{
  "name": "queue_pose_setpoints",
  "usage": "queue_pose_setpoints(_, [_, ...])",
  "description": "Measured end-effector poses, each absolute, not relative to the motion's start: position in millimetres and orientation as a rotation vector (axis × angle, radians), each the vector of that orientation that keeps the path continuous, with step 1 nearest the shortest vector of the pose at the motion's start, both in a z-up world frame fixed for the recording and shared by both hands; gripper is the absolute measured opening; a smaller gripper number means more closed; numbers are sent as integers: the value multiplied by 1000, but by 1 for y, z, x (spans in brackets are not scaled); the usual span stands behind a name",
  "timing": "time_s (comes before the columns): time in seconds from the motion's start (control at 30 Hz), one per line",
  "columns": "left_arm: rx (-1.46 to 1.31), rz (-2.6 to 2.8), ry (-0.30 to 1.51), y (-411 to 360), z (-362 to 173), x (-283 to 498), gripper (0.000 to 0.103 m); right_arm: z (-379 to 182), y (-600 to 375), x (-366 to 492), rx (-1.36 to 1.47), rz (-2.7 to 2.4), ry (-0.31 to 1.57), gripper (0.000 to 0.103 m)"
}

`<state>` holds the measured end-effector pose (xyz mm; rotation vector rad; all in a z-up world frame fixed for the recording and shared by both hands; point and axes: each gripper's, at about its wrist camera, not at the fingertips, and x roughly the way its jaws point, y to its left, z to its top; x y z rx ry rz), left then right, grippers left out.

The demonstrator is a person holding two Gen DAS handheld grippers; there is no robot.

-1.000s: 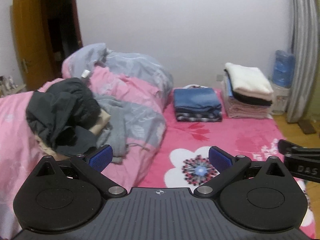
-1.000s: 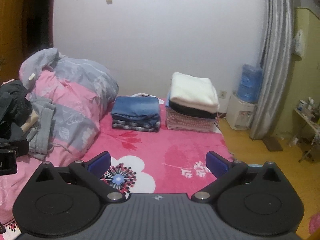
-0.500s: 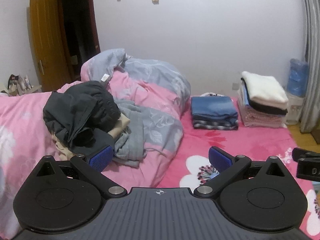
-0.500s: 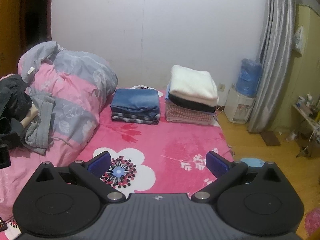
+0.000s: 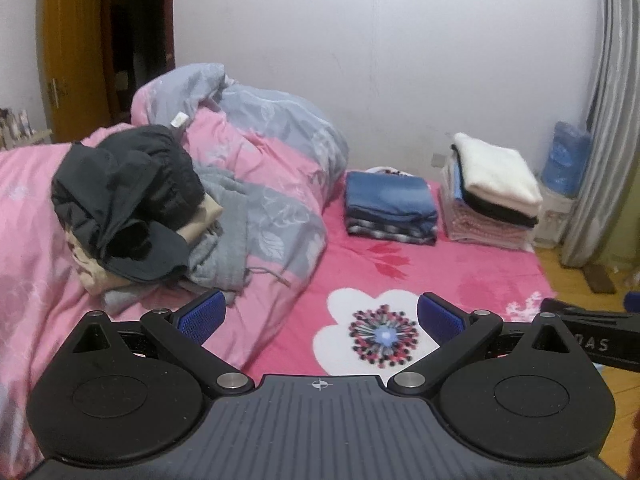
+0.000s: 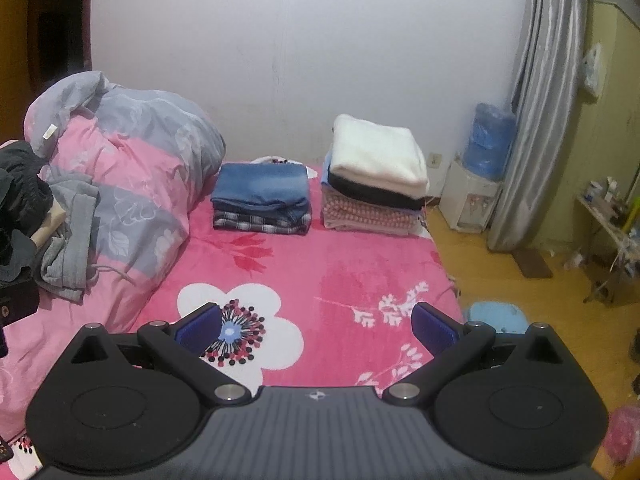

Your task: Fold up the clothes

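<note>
Pink floral bed [image 6: 344,276], folded stacks [image 6: 376,176], rumpled duvet [image 6: 132,168]

Plush, fuzzy pink cloth over the bed [image 6: 340,276]; smooth printed cotton on the crumpled duvet [image 5: 264,168]; soft fleecy white on the top towel [image 6: 378,154] at the bed's far edge. Matt black plastic with bright metal pivots and ribbed blue rubbery pads [image 5: 202,316] on the left hand-held gripper [image 5: 320,316]. Glossy yellow wood on the floor [image 6: 516,292]; sheeny grey cloth in the curtain [image 6: 536,100].
</note>
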<state>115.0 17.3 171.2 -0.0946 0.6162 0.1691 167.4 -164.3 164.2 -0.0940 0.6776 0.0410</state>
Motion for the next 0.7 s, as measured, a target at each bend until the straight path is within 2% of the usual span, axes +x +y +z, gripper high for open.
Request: queue_pose_setpoints(0.7, [-149,146,645,16,175,118,103,169,-168,163,-118,14,646,103])
